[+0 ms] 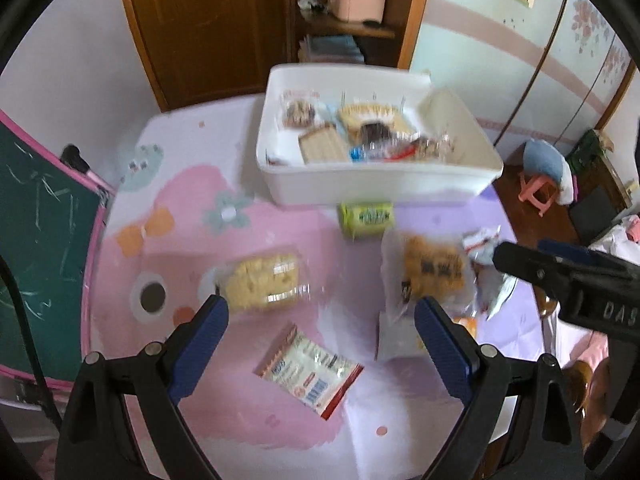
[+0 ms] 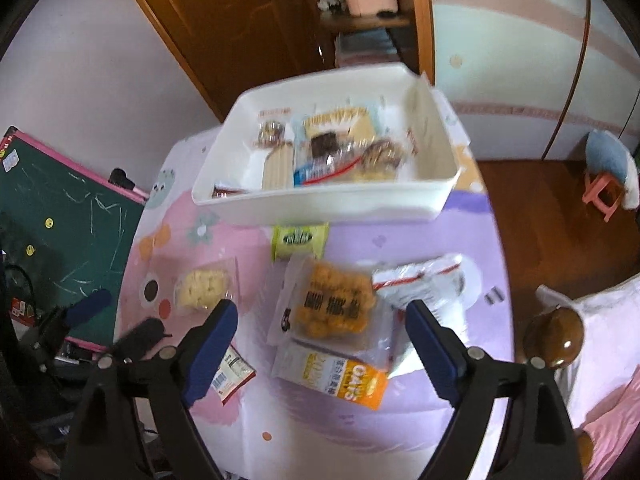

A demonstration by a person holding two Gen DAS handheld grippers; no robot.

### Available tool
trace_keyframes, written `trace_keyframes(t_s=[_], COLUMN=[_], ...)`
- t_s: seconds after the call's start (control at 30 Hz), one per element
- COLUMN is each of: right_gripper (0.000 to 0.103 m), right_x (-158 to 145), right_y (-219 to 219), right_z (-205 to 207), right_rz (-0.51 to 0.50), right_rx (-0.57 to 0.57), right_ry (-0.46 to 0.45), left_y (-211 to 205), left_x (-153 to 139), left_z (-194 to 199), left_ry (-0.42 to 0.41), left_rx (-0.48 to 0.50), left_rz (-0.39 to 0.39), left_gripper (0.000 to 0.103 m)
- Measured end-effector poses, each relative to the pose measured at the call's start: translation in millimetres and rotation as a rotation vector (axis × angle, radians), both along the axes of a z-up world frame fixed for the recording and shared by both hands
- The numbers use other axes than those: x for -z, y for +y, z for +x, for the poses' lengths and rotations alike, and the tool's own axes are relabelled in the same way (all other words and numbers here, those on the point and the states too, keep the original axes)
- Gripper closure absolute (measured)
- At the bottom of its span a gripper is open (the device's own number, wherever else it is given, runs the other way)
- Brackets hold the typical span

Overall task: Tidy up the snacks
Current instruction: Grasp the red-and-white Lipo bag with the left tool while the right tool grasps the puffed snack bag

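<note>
We hold both the left hand-held gripper [image 1: 322,312] and the right hand-held gripper [image 2: 322,314] wide apart, gripping nothing. Several snacks [image 2: 334,306] lie just before the white bin [image 2: 320,200]. Next we probably grab one.

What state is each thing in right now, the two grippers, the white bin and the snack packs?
left gripper: open, empty
right gripper: open, empty
white bin: uncovered, partly filled with snacks
green packet: on table beside bin
orange snack bag: lying flat on table
oats packet: flat, partly under orange snack bag
</note>
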State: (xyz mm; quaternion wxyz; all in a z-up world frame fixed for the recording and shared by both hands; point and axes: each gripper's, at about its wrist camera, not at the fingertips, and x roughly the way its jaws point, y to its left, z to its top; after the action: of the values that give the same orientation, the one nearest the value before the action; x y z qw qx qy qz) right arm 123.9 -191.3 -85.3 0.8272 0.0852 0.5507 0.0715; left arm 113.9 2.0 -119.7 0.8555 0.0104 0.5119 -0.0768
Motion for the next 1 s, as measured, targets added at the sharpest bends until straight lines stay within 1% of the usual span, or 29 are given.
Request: trace_keyframes(t_s=[0.17,0.4,0.5,0.67,0.73,0.9,1.0], right_gripper=[0.007,0.006,0.005,0.004,0.001,0.0,0.0], right_x=[28,59,72,94,98,110,118], right_y=[10,23,24,25,27,28,33], right_z=[3,15,21,29,31,40,45], right_rz=[0.031,-0.012,-0.039,-0.065,-0.091,-0.12,-0.163], right_rx=[0.015,0.04,0.07,0.109,0.116,0.135,0.129], right_ry=[0.041,0.084,0.109,0.155,0.155,0.182,0.196], left_y=[5,12,15,16,17,15,15], left_x=[38,90,105,121,126,134,138], left_z=[-6,-11,-12,-10,-10,-8,-7], left_ry=[0.063,0.166,0.191,0.23,0.243,0.26,0.266], left_rx=[0.023,0.035,0.045,0.064,0.072,0.095,0.104], left_rz=[0.002,-0.002,-0.002,0.007,0.004,0.013,0.012], left_gripper=[0.009,0.009,0.009,0.009,0.009,0.009,0.009])
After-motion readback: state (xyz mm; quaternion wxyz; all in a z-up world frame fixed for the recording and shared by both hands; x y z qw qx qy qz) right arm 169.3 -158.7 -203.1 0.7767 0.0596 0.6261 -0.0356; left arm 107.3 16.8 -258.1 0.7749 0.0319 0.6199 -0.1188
